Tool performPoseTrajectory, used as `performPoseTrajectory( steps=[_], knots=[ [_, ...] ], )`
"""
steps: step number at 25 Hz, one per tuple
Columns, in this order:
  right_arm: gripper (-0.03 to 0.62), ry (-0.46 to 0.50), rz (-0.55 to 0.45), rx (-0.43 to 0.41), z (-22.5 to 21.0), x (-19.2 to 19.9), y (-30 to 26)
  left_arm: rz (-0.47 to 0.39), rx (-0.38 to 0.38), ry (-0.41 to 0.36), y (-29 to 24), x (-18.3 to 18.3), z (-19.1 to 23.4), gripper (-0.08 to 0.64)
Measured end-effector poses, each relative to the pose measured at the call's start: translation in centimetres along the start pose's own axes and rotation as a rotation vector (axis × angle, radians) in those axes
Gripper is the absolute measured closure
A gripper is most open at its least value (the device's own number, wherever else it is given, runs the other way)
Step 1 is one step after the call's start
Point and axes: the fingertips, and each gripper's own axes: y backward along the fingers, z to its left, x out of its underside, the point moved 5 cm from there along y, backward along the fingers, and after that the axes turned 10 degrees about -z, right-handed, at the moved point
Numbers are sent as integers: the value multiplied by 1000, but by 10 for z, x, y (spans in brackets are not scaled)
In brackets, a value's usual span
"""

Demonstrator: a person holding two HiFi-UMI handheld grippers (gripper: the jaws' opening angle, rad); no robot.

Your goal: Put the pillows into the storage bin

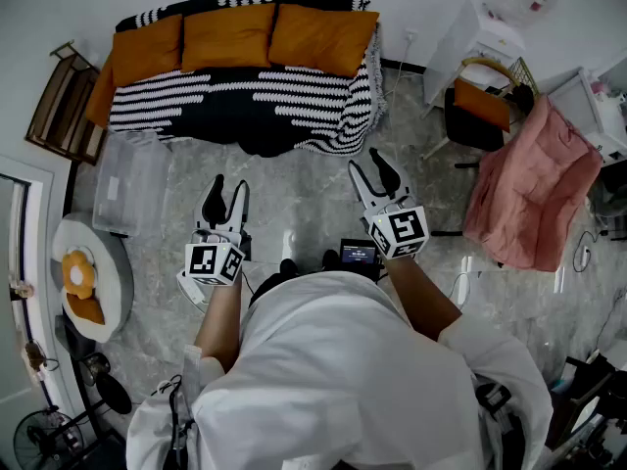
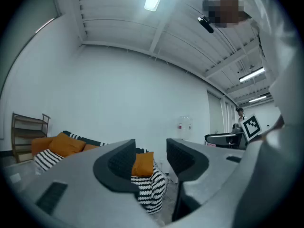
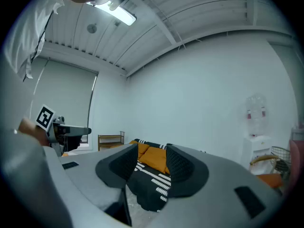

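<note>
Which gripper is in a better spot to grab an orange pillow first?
Probably the right gripper: its open, empty jaws reach closer to the black-and-white striped sofa, in line with the right-hand orange square pillow. The left gripper, open too, sits farther back, nearer the clear plastic storage bin.

The striped blanket (image 1: 245,106) lies over the whole seat below the pillows (image 1: 235,37), so what it covers cannot be seen. The pink cloth (image 1: 534,189) hangs over something that stays hidden. The person's white top (image 1: 343,380) blocks the floor under it. The fan (image 1: 44,444) is cut off at the bottom left corner. In the left gripper view, the left tool (image 2: 151,152) covers one side of one of the pillows and much of the blanket. A person (image 2: 239,114) far off near the right edge is too small to tell more. In the right gripper view, the right tool (image 3: 151,158) hides both ends of the blanket.
</note>
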Motion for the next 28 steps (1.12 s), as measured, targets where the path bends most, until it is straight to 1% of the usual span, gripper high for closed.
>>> performPoseTrajectory(
  steps=[9, 14, 23, 28],
  knots=[
    [398, -20, 12, 15, -7, 2, 5, 24, 24, 12, 0, 3, -10, 356],
    [397, -28, -25, 16, -13, 0, 8, 21, 36, 12, -4, 2, -15, 359],
    [397, -51, -29, 48, -28, 2, 13, 17, 18, 13, -5, 1, -19, 364],
    [398, -60, -30, 51, -39, 3, 18, 25, 3, 11, -7, 3, -25, 365]
  ],
)
